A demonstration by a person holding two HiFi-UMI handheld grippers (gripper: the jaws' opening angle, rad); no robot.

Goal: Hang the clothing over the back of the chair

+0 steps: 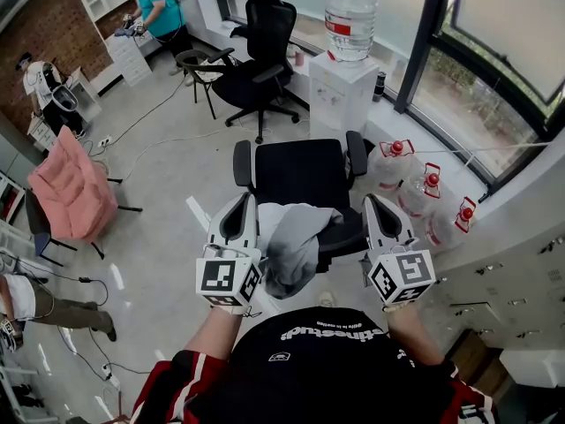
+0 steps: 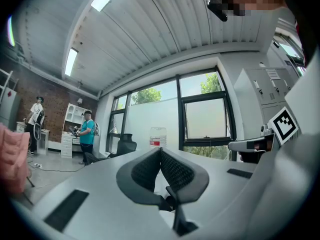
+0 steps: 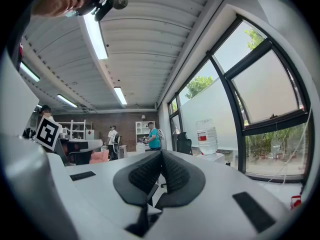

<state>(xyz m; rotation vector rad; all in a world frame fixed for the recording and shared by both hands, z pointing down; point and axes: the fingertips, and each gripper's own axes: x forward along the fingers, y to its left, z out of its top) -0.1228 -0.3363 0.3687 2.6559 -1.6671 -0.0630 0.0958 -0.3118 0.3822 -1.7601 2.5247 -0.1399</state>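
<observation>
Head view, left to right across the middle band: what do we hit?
pink chair → left gripper → grey clothing → right gripper → lockers

The black swivel office chair (image 1: 300, 175) stands on the floor directly before the person, with its seat on the far side and its back on the near side. The grey fabric clothing (image 1: 290, 241) lies over that back. The left gripper (image 1: 243, 203) is just left of the clothing and the right gripper (image 1: 375, 206) is just right of it. Behind the chair stands a white water dispenser (image 1: 340, 95) with a clear plastic bottle (image 1: 350, 20) on top. A second black office chair (image 1: 260, 51) is left of the dispenser. Three clear water jugs (image 1: 431, 191) sit on the floor right of the chair, along the window wall. A pink upholstered chair (image 1: 71, 193) stands well apart to the left.
</observation>
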